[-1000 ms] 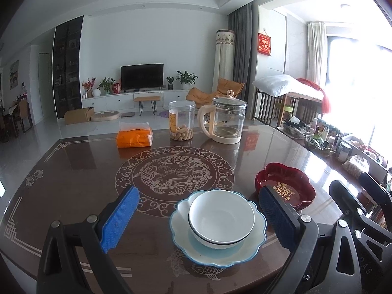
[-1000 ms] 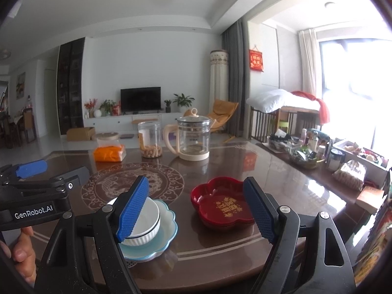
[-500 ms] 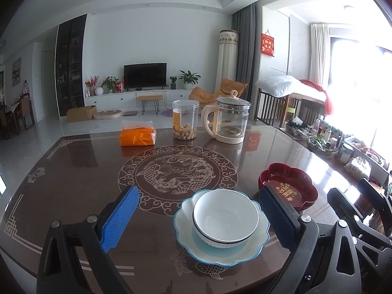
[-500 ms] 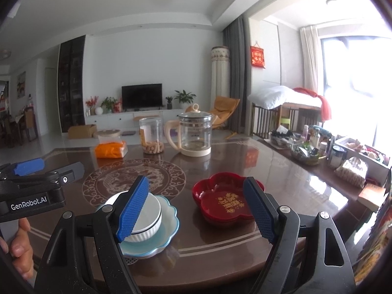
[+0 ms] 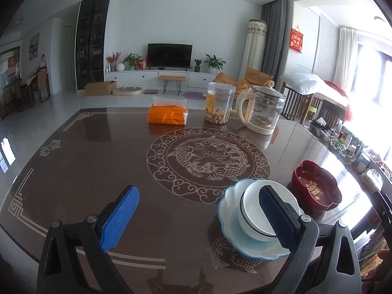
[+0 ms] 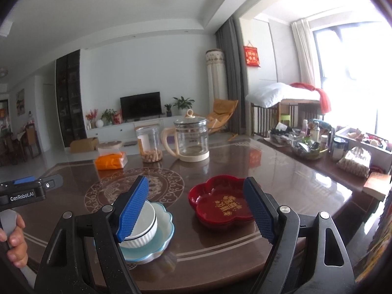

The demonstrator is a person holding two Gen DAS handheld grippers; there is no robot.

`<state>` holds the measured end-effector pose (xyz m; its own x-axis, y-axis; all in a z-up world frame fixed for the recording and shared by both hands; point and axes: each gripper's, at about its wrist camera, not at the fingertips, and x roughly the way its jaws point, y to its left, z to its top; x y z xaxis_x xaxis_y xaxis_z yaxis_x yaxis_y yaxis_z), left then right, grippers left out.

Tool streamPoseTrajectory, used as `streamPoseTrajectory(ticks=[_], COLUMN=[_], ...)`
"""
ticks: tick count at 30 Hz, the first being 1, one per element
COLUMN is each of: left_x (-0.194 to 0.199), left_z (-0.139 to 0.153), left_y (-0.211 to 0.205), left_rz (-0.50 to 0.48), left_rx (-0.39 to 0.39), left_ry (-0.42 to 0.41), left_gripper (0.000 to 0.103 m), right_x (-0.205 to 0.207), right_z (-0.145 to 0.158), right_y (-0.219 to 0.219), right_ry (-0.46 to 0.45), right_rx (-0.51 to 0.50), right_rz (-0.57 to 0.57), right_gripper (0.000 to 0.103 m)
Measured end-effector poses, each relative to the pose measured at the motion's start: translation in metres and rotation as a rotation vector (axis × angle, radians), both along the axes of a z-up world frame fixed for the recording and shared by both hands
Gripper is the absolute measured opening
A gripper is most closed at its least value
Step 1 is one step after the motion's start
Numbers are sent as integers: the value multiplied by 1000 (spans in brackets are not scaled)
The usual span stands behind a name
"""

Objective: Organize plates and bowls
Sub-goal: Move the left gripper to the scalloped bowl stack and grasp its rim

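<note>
A white bowl (image 5: 252, 202) sits in a light blue scalloped plate (image 5: 226, 210) near the table's front edge; both show in the right wrist view, the bowl (image 6: 147, 223) inside the plate (image 6: 164, 225). A red flower-shaped dish (image 5: 316, 186) stands just right of them, also in the right wrist view (image 6: 220, 202). My left gripper (image 5: 198, 218) is open and empty, its right finger in front of the bowl. My right gripper (image 6: 196, 208) is open and empty, framing the red dish from the near side.
On the brown patterned table (image 5: 98, 161) stand an orange tissue pack (image 5: 167, 114), a clear jar of nuts (image 5: 219, 106) and a glass kettle (image 5: 263, 110) at the far side. A side table with clutter (image 6: 318, 144) lies to the right.
My left gripper has swung to the left, so the bowl and plate now sit at its right finger instead of between the fingers. My right gripper has risen slightly, still facing the red dish.
</note>
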<state>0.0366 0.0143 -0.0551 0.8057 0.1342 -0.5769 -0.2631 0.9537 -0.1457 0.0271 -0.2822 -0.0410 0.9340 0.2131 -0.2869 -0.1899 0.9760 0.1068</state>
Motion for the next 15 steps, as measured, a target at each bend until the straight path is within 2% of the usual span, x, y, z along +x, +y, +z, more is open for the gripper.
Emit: streamPoseTrajectory(ticks=[3,5,7,9,15], left_x=[18,33,44,51,61], left_z=[-23,-43,-60,-71,-86], left_y=[21,29,35,32,13], left_rz=[-69,-128,-156,-174,-232], left_rx=[-101,-196,-283,-300,-285], left_ry=[118,204,245,273,315], left_gripper=[98,97,93,87,84], right_x=[22,37,51,61,67], right_z=[-14,-22,-30,-36,-45], right_y=[-6,-9,-9,-7,7], right_ry=[125,204,289,343,371], right_rx=[19,35,40,22,-75], right_rz=[9,32,61,79,136], right_gripper=[82,82,82,82,82])
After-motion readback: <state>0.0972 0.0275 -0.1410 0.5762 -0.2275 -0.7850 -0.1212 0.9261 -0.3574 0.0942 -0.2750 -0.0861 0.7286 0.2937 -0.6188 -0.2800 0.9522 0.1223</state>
